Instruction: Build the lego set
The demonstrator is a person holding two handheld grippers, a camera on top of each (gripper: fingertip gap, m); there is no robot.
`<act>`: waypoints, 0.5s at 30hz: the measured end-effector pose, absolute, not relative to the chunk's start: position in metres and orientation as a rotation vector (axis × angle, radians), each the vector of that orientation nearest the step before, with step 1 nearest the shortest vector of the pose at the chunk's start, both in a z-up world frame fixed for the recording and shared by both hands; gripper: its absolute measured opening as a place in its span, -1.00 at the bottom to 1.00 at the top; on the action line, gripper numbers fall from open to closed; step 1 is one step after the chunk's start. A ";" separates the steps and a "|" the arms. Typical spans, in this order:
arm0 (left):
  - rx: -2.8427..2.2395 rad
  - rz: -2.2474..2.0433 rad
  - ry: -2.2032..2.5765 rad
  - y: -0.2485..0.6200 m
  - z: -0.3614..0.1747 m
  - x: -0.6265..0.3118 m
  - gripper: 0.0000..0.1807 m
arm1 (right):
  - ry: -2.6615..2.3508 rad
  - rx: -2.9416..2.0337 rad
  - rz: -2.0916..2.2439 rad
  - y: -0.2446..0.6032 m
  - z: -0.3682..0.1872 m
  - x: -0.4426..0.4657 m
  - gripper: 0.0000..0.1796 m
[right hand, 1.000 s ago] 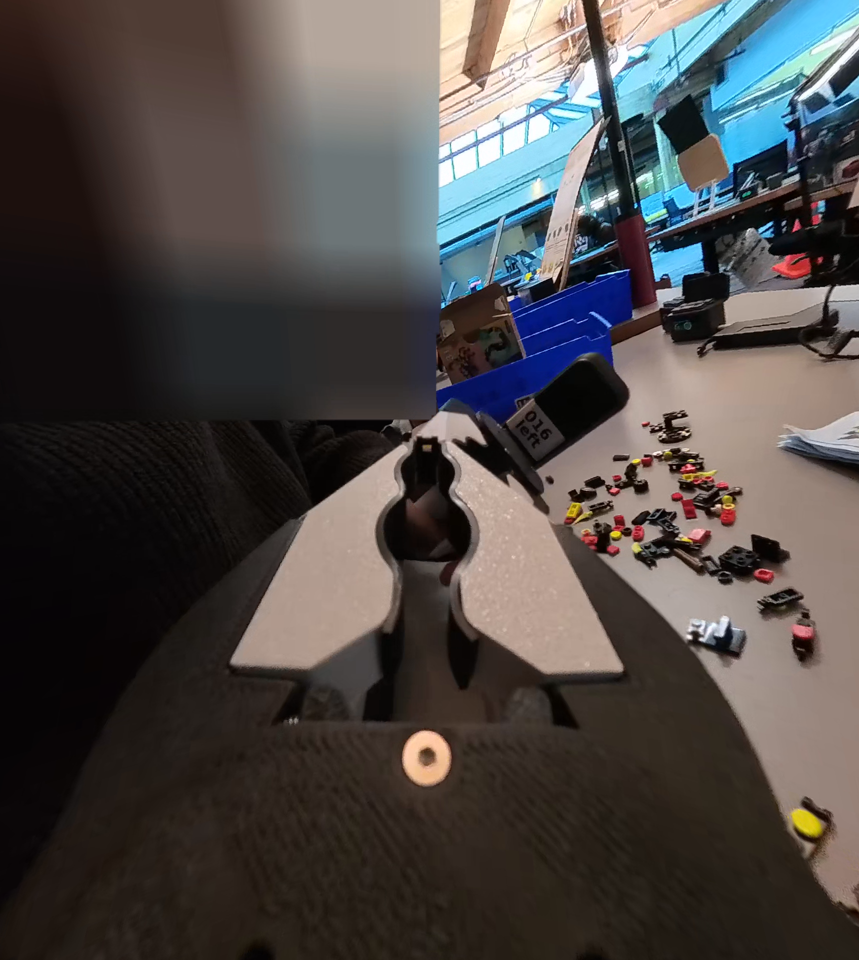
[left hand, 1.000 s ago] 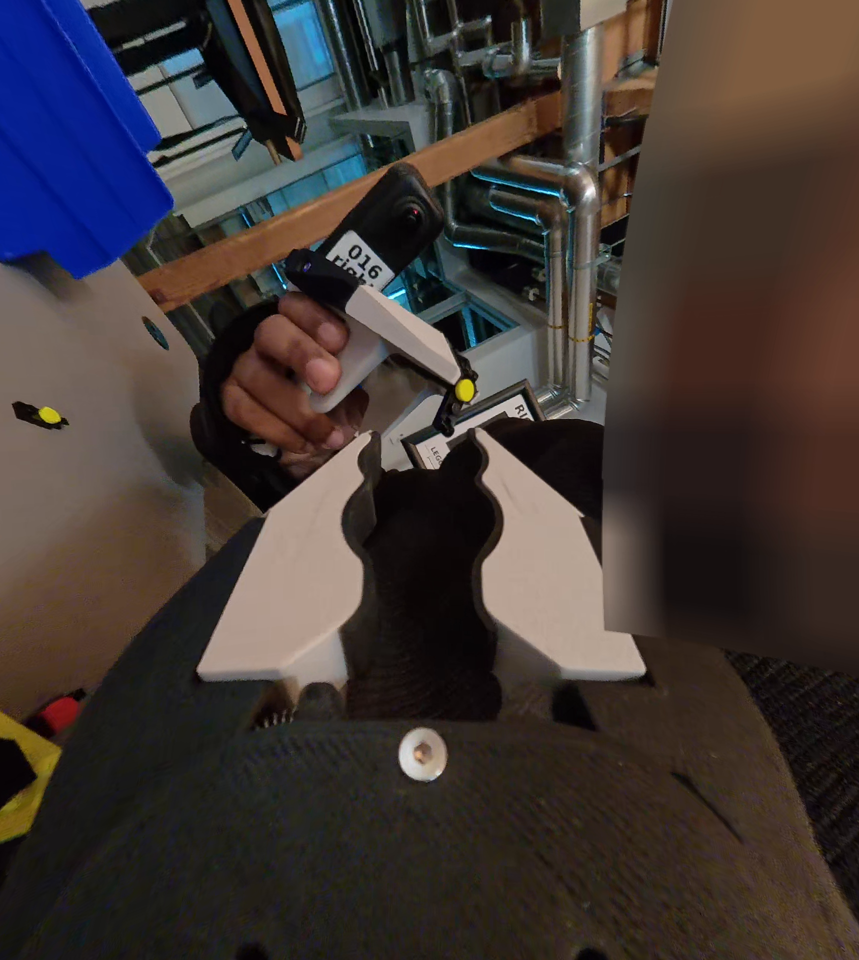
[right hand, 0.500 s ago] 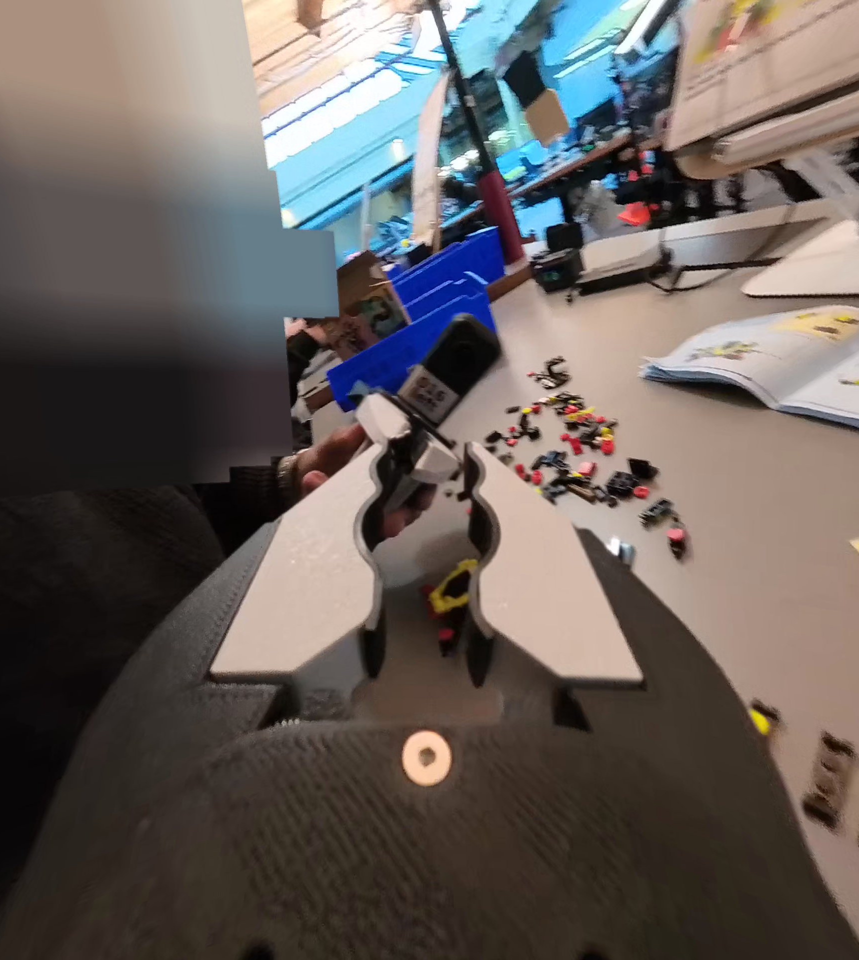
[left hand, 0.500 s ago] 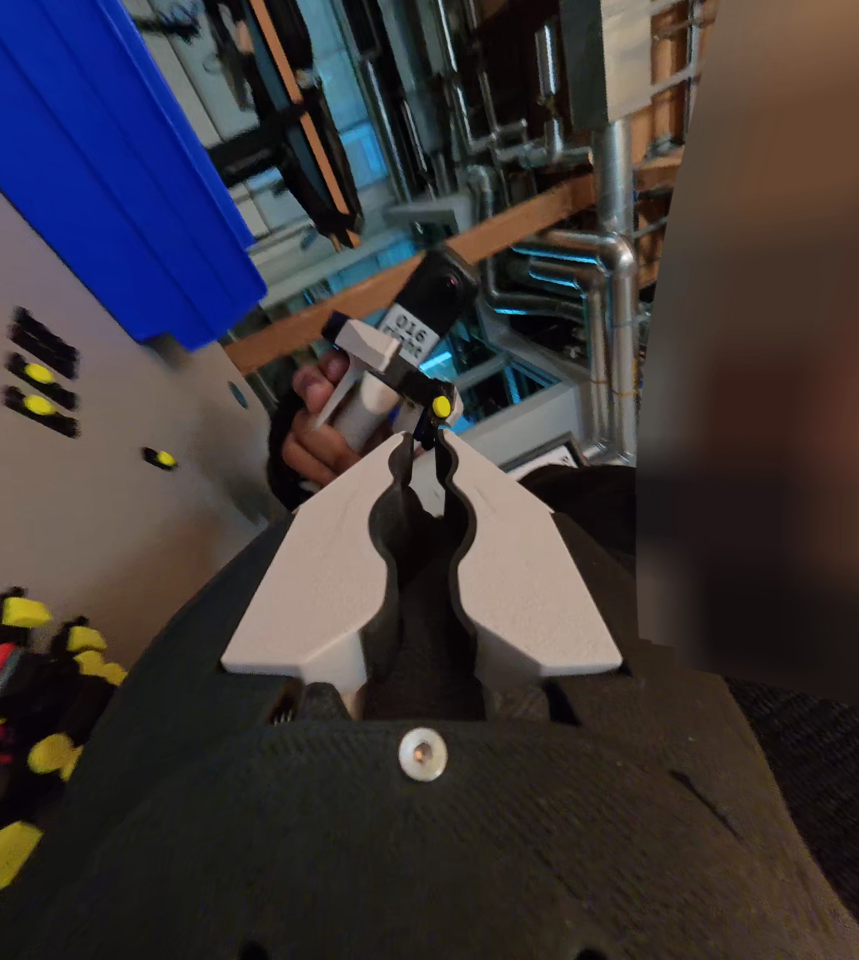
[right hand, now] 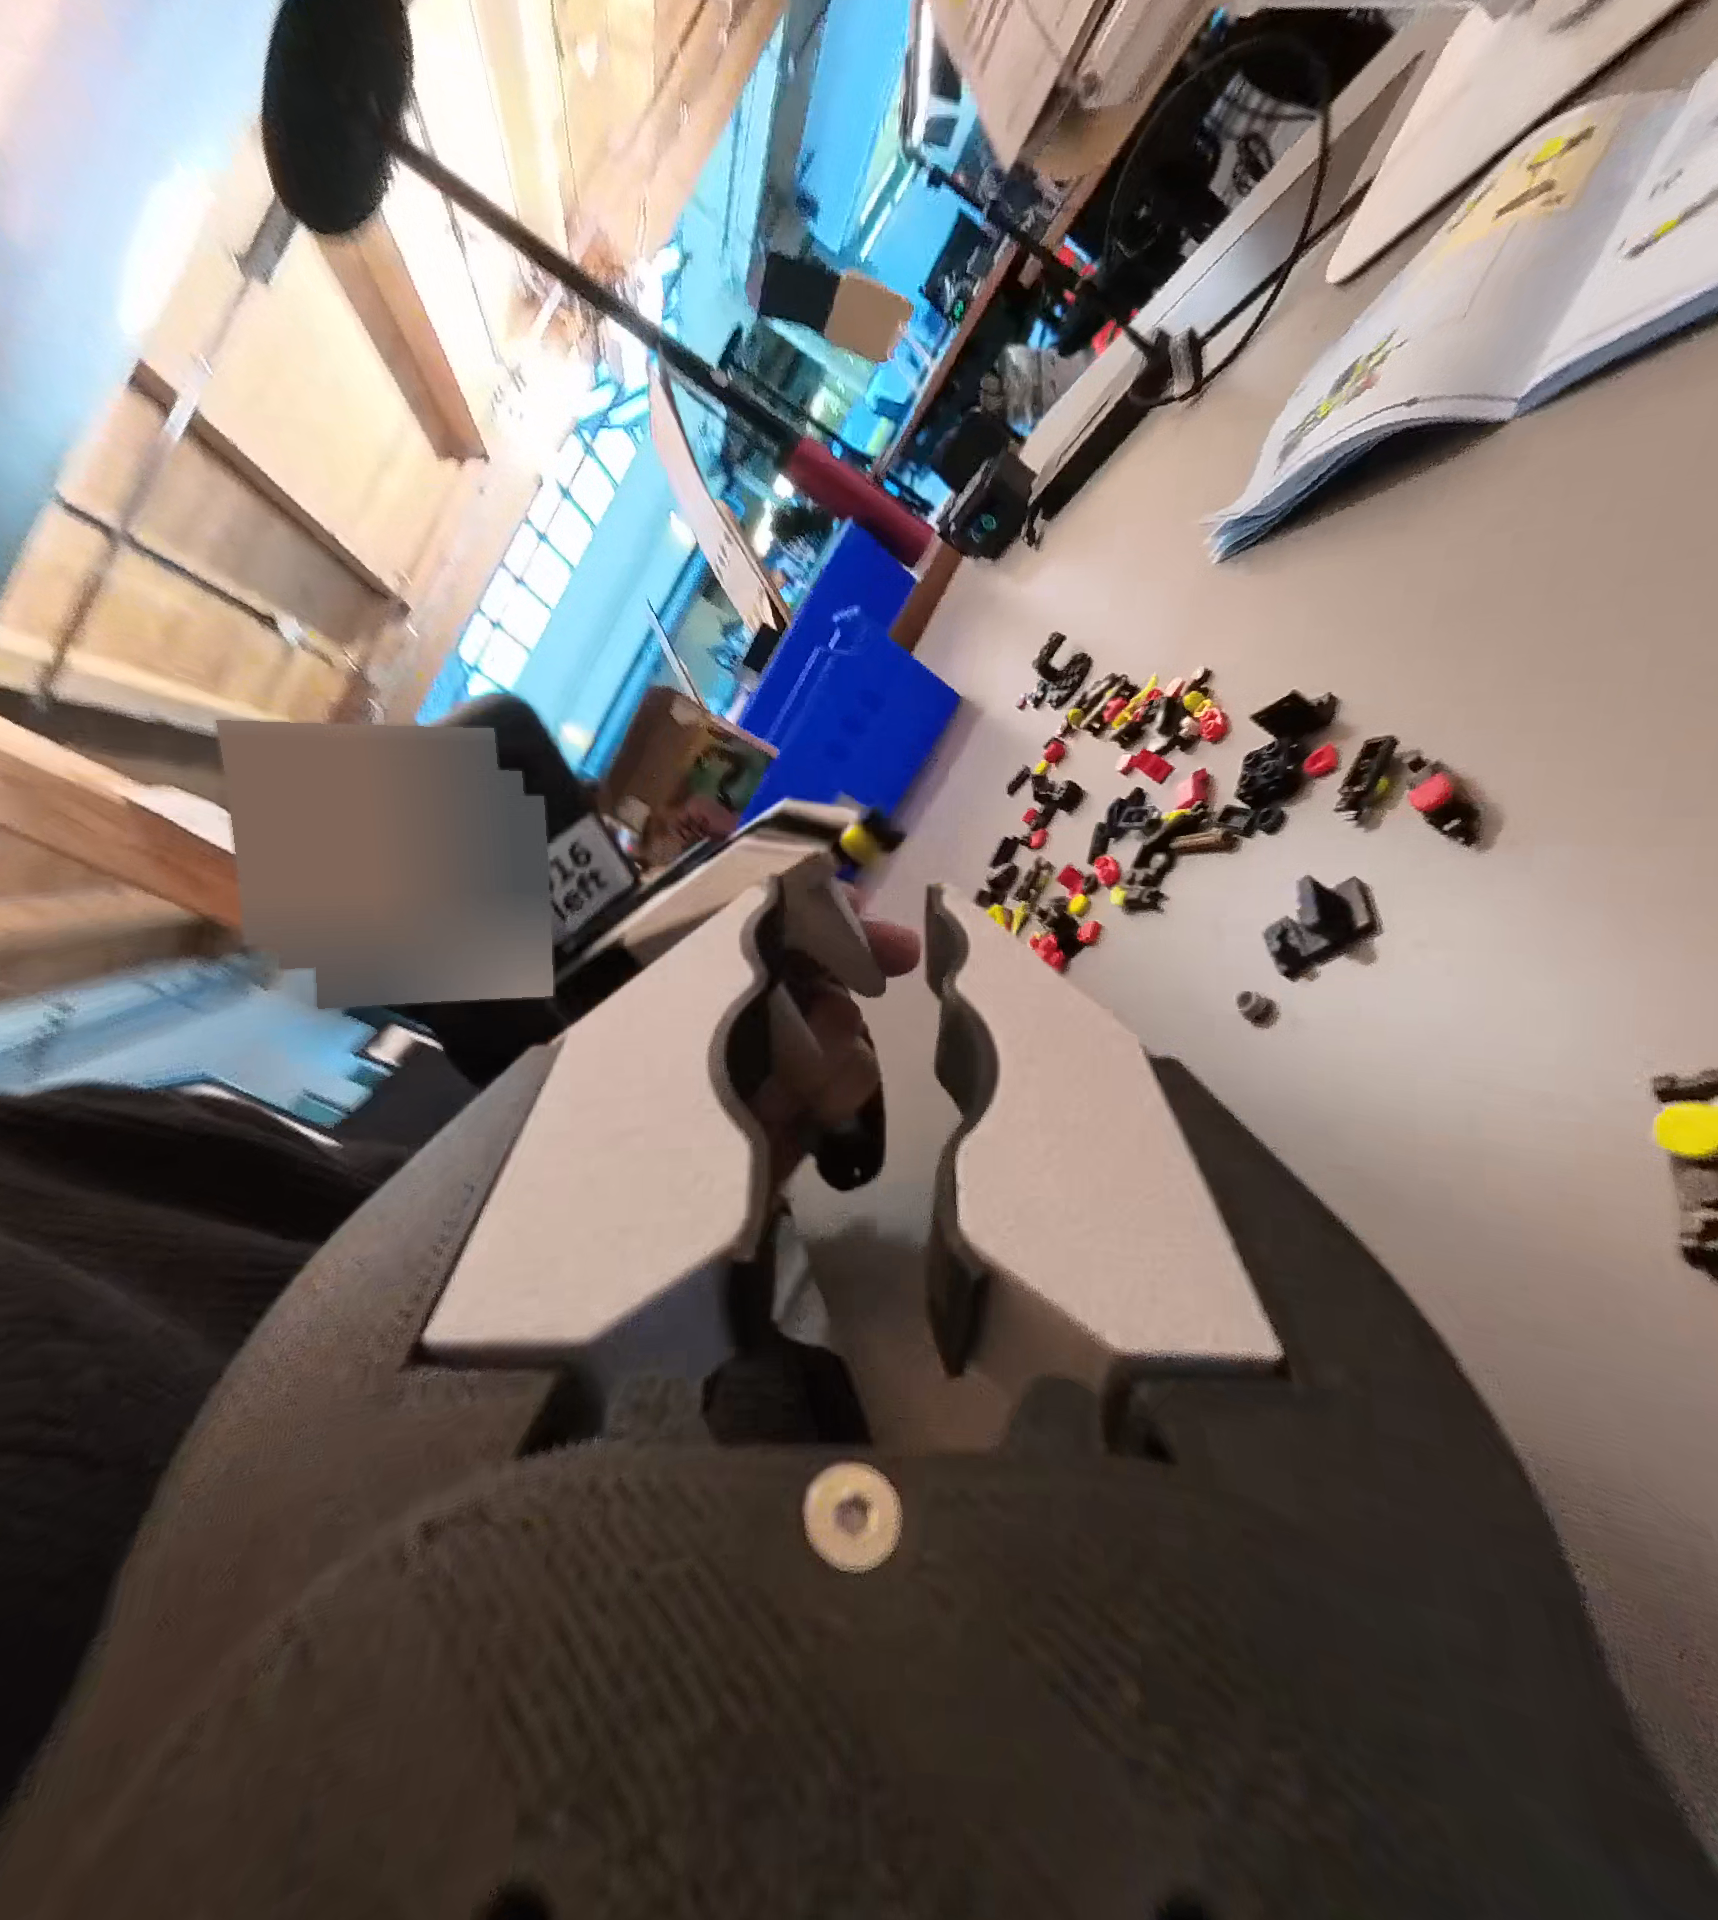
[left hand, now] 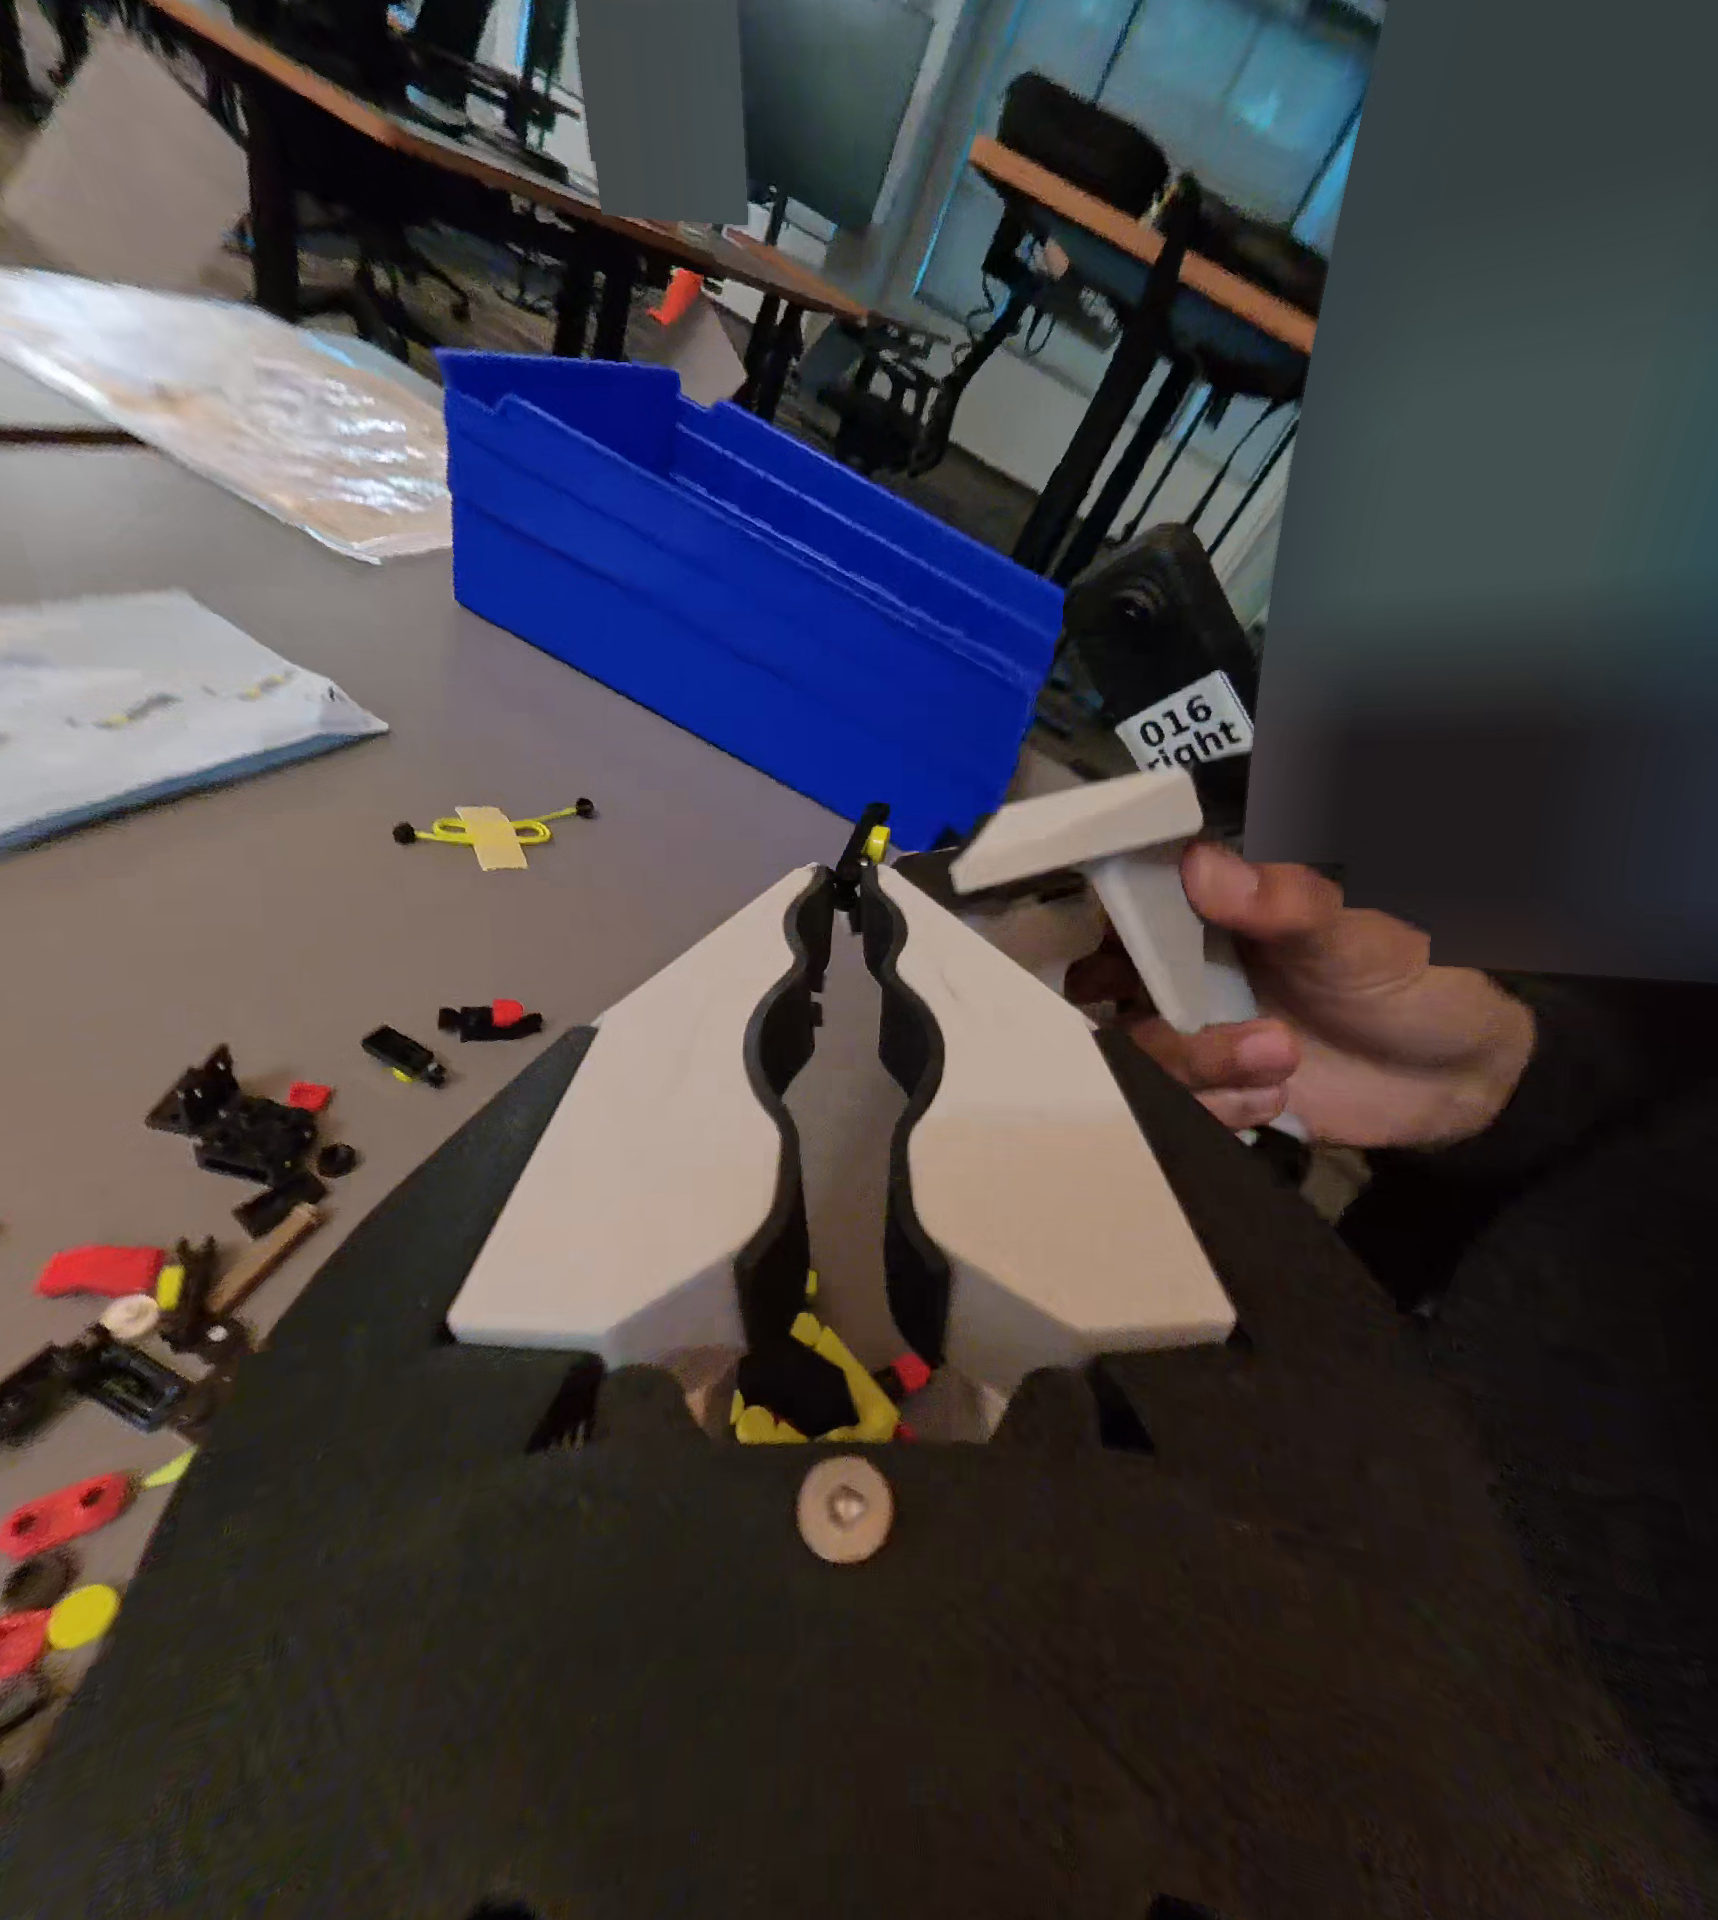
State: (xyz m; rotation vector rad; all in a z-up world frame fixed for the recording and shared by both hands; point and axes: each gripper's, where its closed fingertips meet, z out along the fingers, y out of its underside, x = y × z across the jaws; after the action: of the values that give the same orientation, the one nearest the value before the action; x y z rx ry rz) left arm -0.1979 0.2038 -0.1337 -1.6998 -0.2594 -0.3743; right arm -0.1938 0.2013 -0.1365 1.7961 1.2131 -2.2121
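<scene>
My left gripper [left hand: 842, 883] is shut at its tips on a small black piece with a yellow stud [left hand: 865, 847], held above the table. The piece also shows in the right wrist view [right hand: 863, 842] at the left gripper's tip. My right gripper [right hand: 850, 914] is open and empty, close beside the left one and pointed at it. One of its white fingers [left hand: 1083, 836] lies just right of the held piece. A yellow, black and red lego assembly [left hand: 813, 1382] shows low between the left fingers. Several loose black, red and yellow pieces [right hand: 1146, 810] lie on the grey table [right hand: 1457, 727].
A blue bin [left hand: 730, 603] stands behind the grippers. An open instruction booklet [left hand: 86, 707] lies at the left, a yellow cord with tape [left hand: 491, 831] in front of it. A black piece with a yellow stud [right hand: 1707, 1164] lies apart. A hand [left hand: 1354, 1018] holds the right gripper. Left and right tips are no more than a few centimetres apart.
The black piece with the yellow stud has passed from my right gripper to my left. The right gripper has opened and the left has closed. Both views have swung toward the table.
</scene>
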 end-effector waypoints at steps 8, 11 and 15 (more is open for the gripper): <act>-1.739 -0.223 -0.148 0.208 -0.135 -0.183 -0.96 | 1.041 1.762 -2.252 0.213 -0.132 -0.194 -0.90; -1.780 -0.270 -0.134 0.208 -0.142 -0.177 -0.84 | 1.116 1.764 -2.250 0.221 -0.132 -0.194 -0.92; -1.809 -0.372 -0.192 0.200 -0.147 -0.181 -0.74 | 1.608 1.800 -1.932 0.230 -0.158 -0.184 -0.92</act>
State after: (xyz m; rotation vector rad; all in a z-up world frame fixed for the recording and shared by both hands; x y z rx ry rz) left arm -0.1815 0.1996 -0.1472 -1.8092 -0.1925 -0.3724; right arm -0.1841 0.2304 -0.1577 1.7995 1.6076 -1.9324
